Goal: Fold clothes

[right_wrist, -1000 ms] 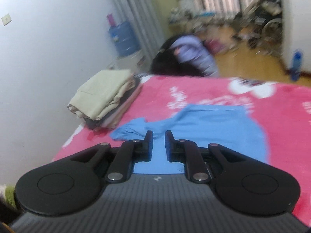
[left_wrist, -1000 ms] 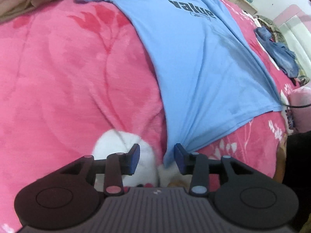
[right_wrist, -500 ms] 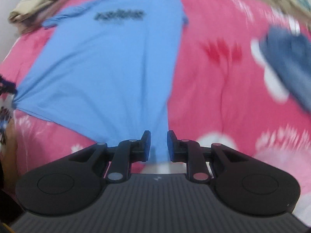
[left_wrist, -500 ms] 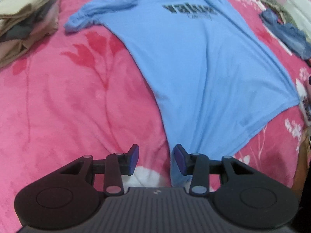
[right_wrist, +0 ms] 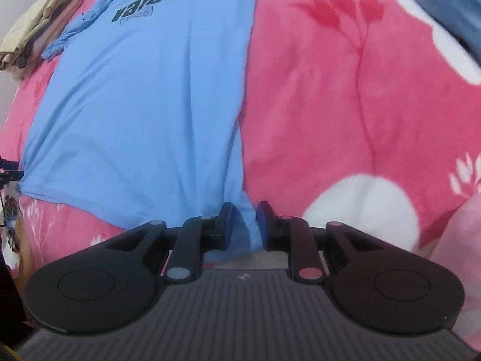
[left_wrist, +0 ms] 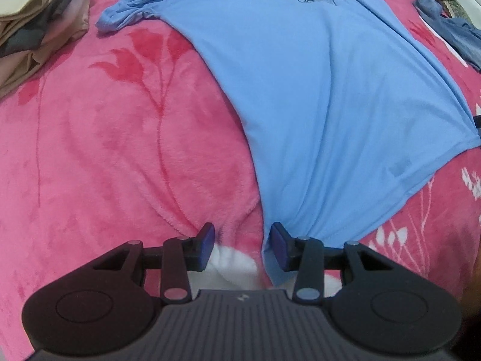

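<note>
A light blue T-shirt (left_wrist: 330, 105) with a dark "value" print lies front up on a pink floral blanket (left_wrist: 105, 150). My left gripper (left_wrist: 243, 245) is open at the shirt's near left hem corner. That corner hangs against the inner face of its right finger, and the left finger rests on bare blanket. In the right wrist view the same T-shirt (right_wrist: 150, 105) stretches away from me. My right gripper (right_wrist: 245, 225) is at the near right hem corner, its jaws close together with bunched blue cloth filling the gap. Creases in the shirt run toward both corners.
A stack of folded beige and grey clothes (left_wrist: 33, 21) sits at the far left of the bed, also visible in the right wrist view (right_wrist: 33, 36). A dark blue denim garment (left_wrist: 451, 33) lies at the far right. Something pale pink (right_wrist: 460, 255) is near my right gripper.
The right wrist view swung down from the room and wall onto the shirt. The left view tilted forward, so more of the bed shows. The gaps between both grippers' jaws look unchanged.
</note>
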Tool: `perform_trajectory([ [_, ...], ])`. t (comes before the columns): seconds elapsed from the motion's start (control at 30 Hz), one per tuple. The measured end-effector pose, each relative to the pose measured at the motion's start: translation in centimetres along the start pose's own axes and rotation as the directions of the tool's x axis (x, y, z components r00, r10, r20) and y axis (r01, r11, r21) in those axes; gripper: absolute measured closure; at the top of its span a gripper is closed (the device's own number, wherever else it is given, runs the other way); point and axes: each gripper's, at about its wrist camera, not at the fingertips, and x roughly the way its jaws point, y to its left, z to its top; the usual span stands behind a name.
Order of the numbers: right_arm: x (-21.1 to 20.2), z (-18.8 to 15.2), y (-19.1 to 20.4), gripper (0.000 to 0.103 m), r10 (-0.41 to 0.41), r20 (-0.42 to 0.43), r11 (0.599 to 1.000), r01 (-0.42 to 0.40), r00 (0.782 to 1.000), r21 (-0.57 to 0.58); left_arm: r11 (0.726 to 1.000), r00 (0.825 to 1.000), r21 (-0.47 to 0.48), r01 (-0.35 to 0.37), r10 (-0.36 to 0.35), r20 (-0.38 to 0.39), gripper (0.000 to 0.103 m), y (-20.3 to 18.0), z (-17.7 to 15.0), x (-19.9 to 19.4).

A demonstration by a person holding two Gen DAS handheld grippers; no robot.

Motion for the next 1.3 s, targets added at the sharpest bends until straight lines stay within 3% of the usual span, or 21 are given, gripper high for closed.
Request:
perform_trajectory([
  [0.2, -0.6, -0.7, -2.1, 0.102, 0.062, 0.001, 0.987, -0.062, 0.998, 0.147, 1.000, 1.000, 0.000, 0.004, -0.004, 0.005, 0.060, 0.1, -0.2, 0.0],
  [0.6, 1.4, -1.6, -1.9, 0.102, -0.053, -0.055, 0.993, 0.058, 0.997, 0.104, 0.999, 1.000, 0.034, -0.015, 0.014, 0.020, 0.059, -0.5, -1.0, -0.2],
  [0.73, 1.0, -1.9, -0.9, 0.093, -0.108, -0.056, 0.994, 0.109, 0.993, 0.022, 0.999, 0.999, 0.041, -0.016, 0.015, 0.040, 0.058, -0.5, -1.6, -0.6],
  [0.8, 0.4, -1.9, -0.5, 0.078, -0.169, -0.057, 0.986, 0.169, 0.984, -0.009, 0.999, 0.999, 0.040, -0.018, 0.017, 0.044, 0.056, -0.2, -1.9, -1.1],
  [0.93, -2.4, -1.7, 1.5, 0.078, -0.260, 0.026, 0.959, 0.261, 0.965, -0.107, 0.998, 0.997, 0.033, -0.051, 0.049, 0.051, 0.055, 0.5, -2.4, -3.1],
  [1.0, -3.6, -1.3, 4.0, 0.078, -0.224, 0.110, 0.945, 0.243, 0.968, -0.221, 0.998, 0.995, 0.035, -0.055, 0.052, 0.082, 0.056, 0.7, -2.2, -4.5],
  [1.03, -3.7, -1.1, 5.7, 0.078, -0.168, 0.144, 0.935, 0.204, 0.975, -0.290, 0.998, 0.994, 0.038, -0.050, 0.045, 0.104, 0.056, 0.6, -1.9, -5.0],
  [1.1, -2.9, -0.6, 8.9, 0.080, -0.070, 0.144, 0.902, 0.124, 0.987, -0.413, 0.998, 0.989, 0.064, -0.017, 0.007, 0.147, 0.060, -0.5, -1.0, -5.6],
  [1.17, -0.9, -0.8, 12.0, 0.080, -0.009, 0.108, 0.862, 0.063, 0.994, -0.504, 0.987, 0.984, 0.150, 0.058, -0.082, 0.161, 0.062, -2.8, -0.1, -5.3],
  [1.2, 0.3, -0.9, 13.5, 0.080, 0.017, 0.087, 0.838, 0.033, 0.996, -0.545, 0.972, 0.979, 0.212, 0.097, -0.132, 0.157, 0.064, -4.3, 0.2, -5.0],
  [1.3, 3.1, -2.1, 15.7, 0.083, 0.011, 0.051, 0.775, 0.023, 0.999, -0.631, 0.893, 0.968, 0.425, 0.151, -0.221, 0.120, 0.067, -9.5, 0.1, -3.4],
])
